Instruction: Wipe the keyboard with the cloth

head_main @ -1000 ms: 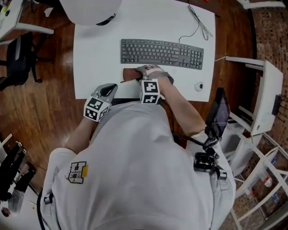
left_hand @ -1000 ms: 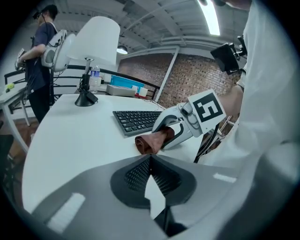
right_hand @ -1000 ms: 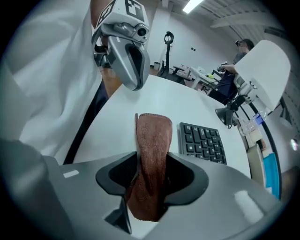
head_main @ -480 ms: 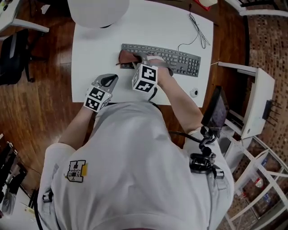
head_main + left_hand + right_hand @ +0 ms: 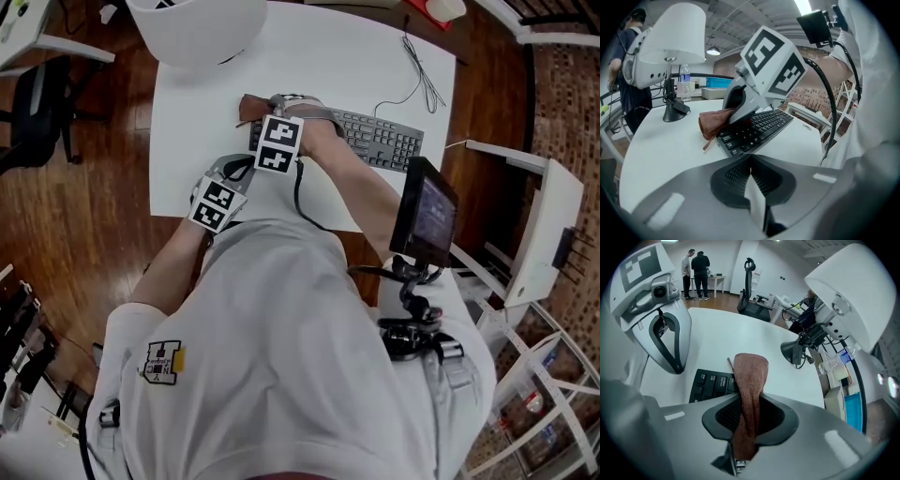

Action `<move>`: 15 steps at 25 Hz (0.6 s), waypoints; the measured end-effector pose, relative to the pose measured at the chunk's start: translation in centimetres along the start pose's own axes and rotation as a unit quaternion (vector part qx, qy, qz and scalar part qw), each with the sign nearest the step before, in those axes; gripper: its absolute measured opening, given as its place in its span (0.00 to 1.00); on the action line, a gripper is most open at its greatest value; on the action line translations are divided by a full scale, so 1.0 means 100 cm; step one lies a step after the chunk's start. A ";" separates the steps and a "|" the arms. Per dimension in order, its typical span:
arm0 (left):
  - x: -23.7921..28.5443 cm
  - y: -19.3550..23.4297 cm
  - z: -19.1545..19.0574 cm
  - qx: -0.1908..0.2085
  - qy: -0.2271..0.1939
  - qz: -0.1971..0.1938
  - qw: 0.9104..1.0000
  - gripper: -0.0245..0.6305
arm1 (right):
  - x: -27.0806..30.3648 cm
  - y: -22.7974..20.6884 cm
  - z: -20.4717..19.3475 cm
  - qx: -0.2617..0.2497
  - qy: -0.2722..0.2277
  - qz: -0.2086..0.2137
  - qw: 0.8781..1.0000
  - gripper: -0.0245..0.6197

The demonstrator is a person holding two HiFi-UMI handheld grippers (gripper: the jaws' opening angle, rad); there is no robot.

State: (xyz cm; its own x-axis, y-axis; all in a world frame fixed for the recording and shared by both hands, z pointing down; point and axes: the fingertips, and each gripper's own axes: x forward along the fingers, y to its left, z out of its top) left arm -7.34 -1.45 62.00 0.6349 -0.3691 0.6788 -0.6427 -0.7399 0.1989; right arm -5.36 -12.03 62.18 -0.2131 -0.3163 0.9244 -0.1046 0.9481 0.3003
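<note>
Two grippers meet at the keyboard's (image 5: 380,139) left end: right gripper (image 5: 750,416), jaws just closing, clamps the brown cloth (image 5: 750,371) there; left gripper (image 5: 751,171), pinched together and empty, sits nearby.

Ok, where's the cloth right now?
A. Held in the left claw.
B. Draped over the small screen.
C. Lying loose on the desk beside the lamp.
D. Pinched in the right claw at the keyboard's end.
D: the brown cloth is pinched in the right claw, whose jaws have just closed on it, and its free end lies by the end keys of the keyboard.
</note>
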 end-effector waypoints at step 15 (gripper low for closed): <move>0.025 -0.004 -0.001 0.017 0.041 -0.008 0.999 0.04 | -0.048 -0.013 -0.218 0.183 0.098 -0.045 0.977 0.16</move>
State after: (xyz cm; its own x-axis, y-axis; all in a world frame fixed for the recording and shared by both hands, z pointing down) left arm -5.57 -2.03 63.72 0.6066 -0.3117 0.7314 -0.6177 -0.7640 0.1866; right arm 16.98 -10.97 62.45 0.0003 -0.3522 0.9359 -0.4617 0.8302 0.3125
